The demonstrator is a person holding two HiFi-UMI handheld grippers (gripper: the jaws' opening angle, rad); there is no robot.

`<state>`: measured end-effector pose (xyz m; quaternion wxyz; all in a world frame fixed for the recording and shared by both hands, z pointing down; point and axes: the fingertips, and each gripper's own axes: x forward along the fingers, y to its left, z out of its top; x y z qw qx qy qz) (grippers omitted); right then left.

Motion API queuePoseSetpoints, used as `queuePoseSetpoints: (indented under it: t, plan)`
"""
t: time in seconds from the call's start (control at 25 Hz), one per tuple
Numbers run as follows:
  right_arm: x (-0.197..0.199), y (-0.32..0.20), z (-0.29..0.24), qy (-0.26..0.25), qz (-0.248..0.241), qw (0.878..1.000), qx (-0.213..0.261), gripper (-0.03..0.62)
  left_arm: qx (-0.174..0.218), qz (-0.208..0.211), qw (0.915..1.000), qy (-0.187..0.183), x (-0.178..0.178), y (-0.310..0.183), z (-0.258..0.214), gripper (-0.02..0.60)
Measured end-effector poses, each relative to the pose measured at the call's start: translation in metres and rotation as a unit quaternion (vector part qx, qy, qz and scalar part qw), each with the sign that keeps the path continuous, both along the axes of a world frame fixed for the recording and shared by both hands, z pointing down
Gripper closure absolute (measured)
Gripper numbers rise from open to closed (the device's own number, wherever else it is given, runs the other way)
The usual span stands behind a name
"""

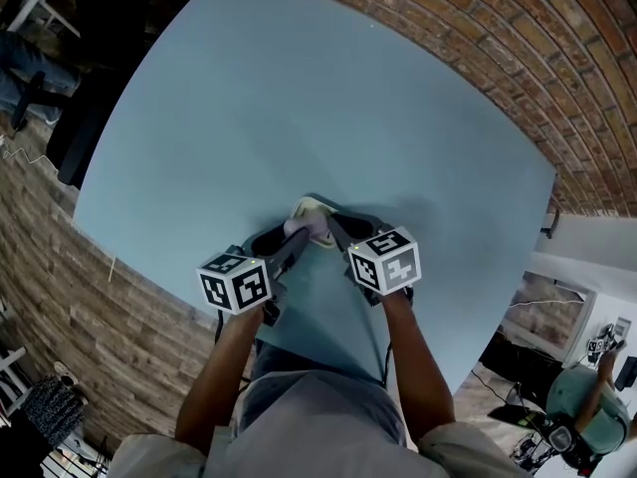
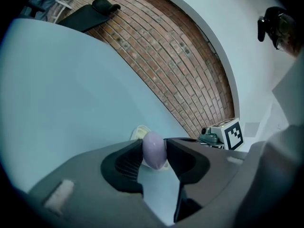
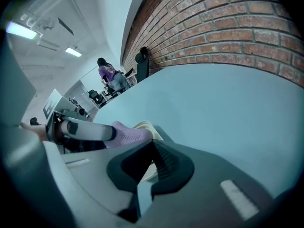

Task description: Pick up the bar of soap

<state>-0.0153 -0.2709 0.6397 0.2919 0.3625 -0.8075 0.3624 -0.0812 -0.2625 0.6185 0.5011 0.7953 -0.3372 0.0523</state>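
A lavender bar of soap (image 1: 309, 229) stands on its edge just above a cream dish (image 1: 309, 206) near the front edge of the light blue table (image 1: 299, 98). My left gripper (image 1: 299, 233) comes in from the left. In the left gripper view its two dark pads touch both sides of the soap (image 2: 154, 149), so the gripper (image 2: 155, 157) is shut on it. The dish (image 2: 139, 132) peeks out behind. My right gripper (image 1: 334, 225) sits close on the soap's right. In the right gripper view its jaws (image 3: 151, 145) meet with nothing between them, and the soap (image 3: 126, 136) lies just beyond the tips.
Brick paving (image 1: 557, 58) surrounds the table. A black bench (image 2: 90, 13) stands beyond the far side. A person in purple (image 3: 107, 72) is far off in the room. The table's front edge runs just below both grippers.
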Motion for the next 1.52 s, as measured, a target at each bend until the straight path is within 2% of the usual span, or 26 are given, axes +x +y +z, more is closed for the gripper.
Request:
queuePoseSetpoints:
  t: [0.12,0.32,0.56,0.88,1.16,1.36,1.52]
  plan:
    - [0.000,0.001,0.000,-0.004,0.001,1.000,0.001,0.592,-0.003,-0.013,0.9999,0.010,-0.001,-0.001,0.001,0.425]
    - [-0.002,0.003,0.000,-0.004,-0.011,1.000,0.012,0.591,-0.028,-0.040,0.9969,0.061,-0.006,0.003,0.004,0.431]
    - [0.002,0.003,-0.008,-0.008,0.004,0.999,0.039,0.591,-0.007,-0.035,0.9971,0.067,-0.002,0.008,-0.007,0.434]
    - [0.009,0.001,-0.033,-0.021,0.030,0.997,0.069,0.591,0.007,-0.059,0.9936,0.095,-0.007,0.004,-0.026,0.436]
    - [0.010,0.007,-0.085,-0.032,0.042,0.988,0.144,0.591,0.057,-0.083,0.9904,0.095,-0.018,0.005,-0.065,0.437]
    - [0.006,0.020,-0.129,-0.042,0.044,0.977,0.206,0.591,0.099,-0.080,0.9895,0.067,-0.018,0.016,-0.099,0.437]
    - [0.005,0.034,-0.156,-0.054,0.043,0.970,0.233,0.591,0.130,-0.080,0.9866,0.056,-0.013,0.024,-0.124,0.437]
